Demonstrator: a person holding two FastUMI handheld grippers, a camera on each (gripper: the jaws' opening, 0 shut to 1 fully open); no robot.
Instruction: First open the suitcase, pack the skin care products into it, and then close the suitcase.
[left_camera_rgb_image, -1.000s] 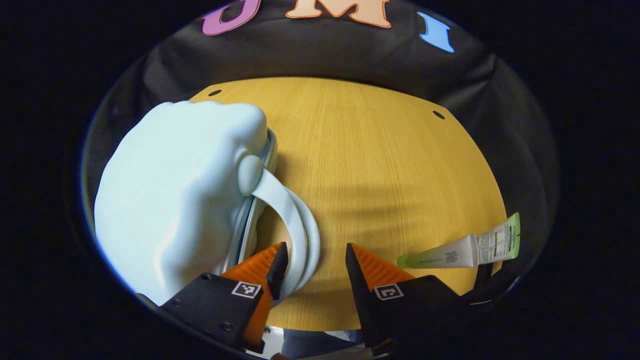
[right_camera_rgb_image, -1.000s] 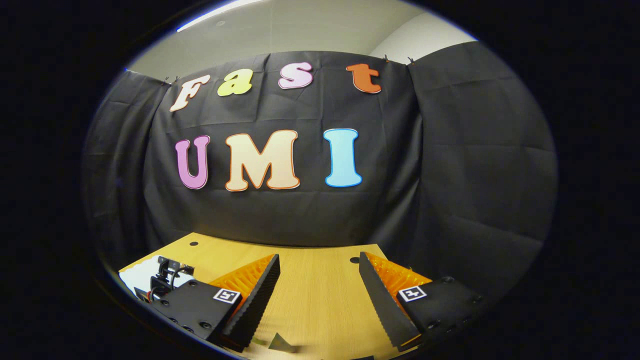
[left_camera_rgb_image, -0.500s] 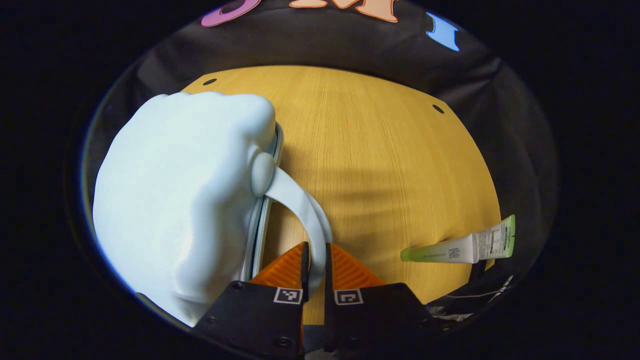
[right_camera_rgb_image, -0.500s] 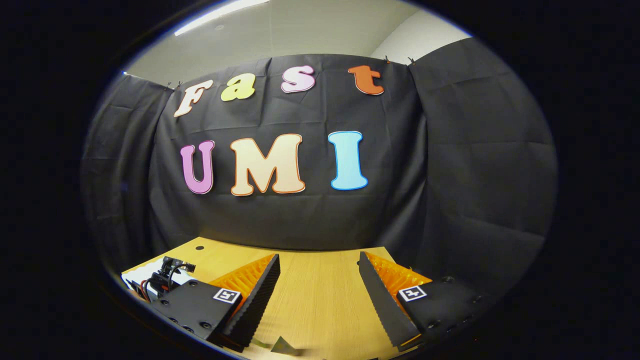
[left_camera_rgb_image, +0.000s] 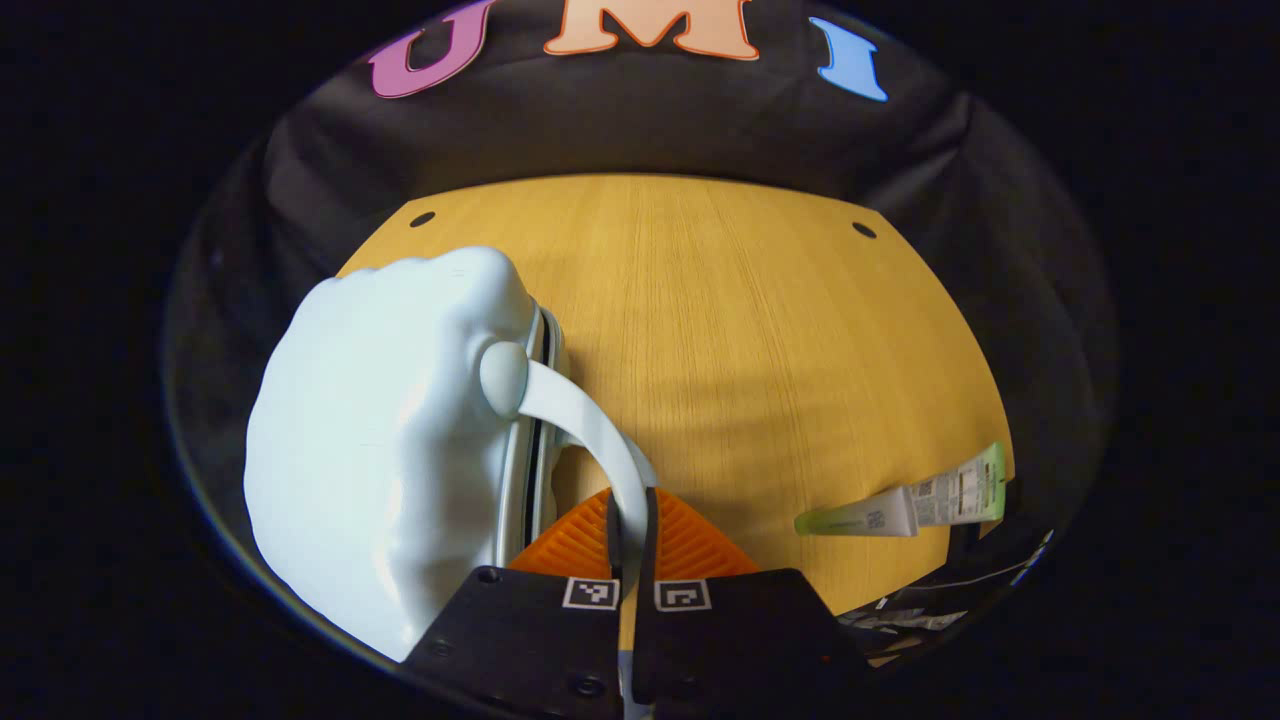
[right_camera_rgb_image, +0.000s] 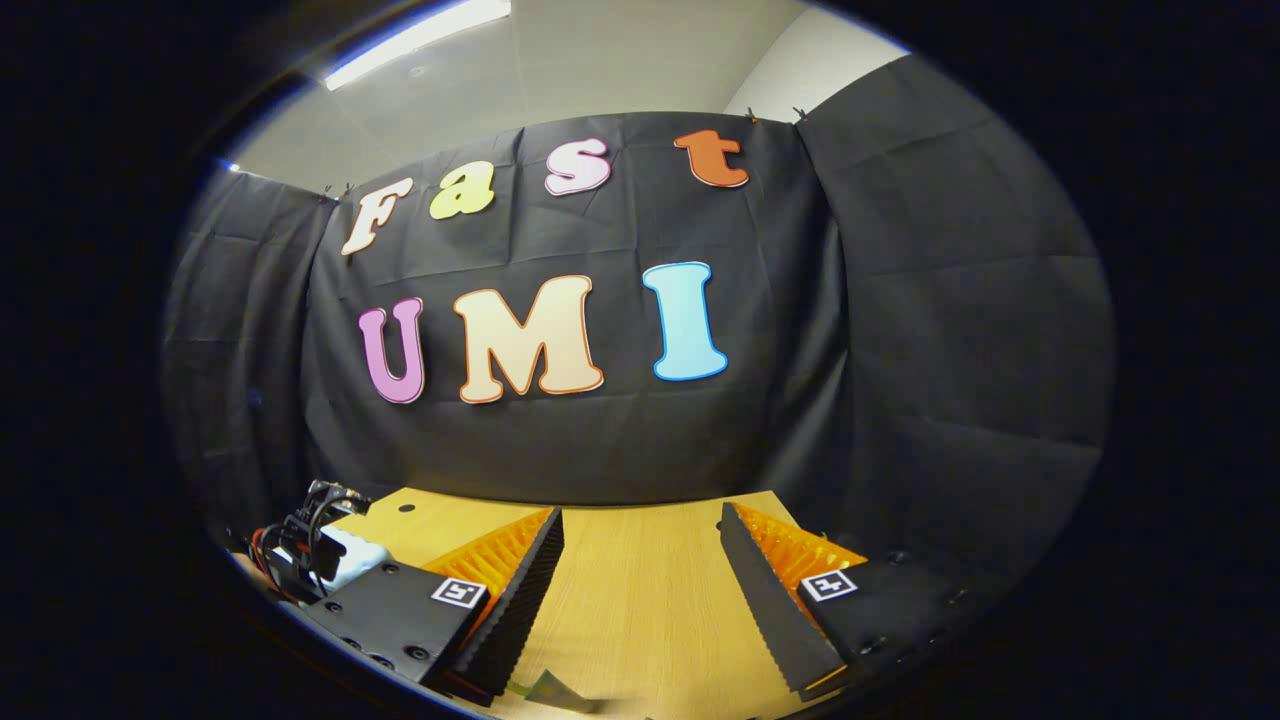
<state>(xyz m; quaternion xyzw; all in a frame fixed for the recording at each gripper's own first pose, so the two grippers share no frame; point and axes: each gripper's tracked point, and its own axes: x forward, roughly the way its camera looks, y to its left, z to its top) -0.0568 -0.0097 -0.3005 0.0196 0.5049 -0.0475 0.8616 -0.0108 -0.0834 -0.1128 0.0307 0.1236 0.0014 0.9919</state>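
Left gripper clamped on the pale blue handle of the suitcase, both fingers pressed against the strap with almost no gap between them. Handle arching up from a round knob on the case's edge and curving down between the fingertips. Suitcase lying on the wooden table to the left of and just ahead of the fingers, its two shells showing a narrow dark slit along the rim nearest the handle. Skin care tube, white with green ends, lying flat on the table well to the right of the fingers, near the table's edge, apart from the suitcase.

Right gripper spread wide, nothing between its fingers, held above the tabletop and pointed at the booth's black cloth wall. Far to the left of these fingers, a bit of the pale suitcase with part of the other gripper's hardware and cables in front of it. Small dark folded scrap on the table just below the near fingertip, too blurred to identify.
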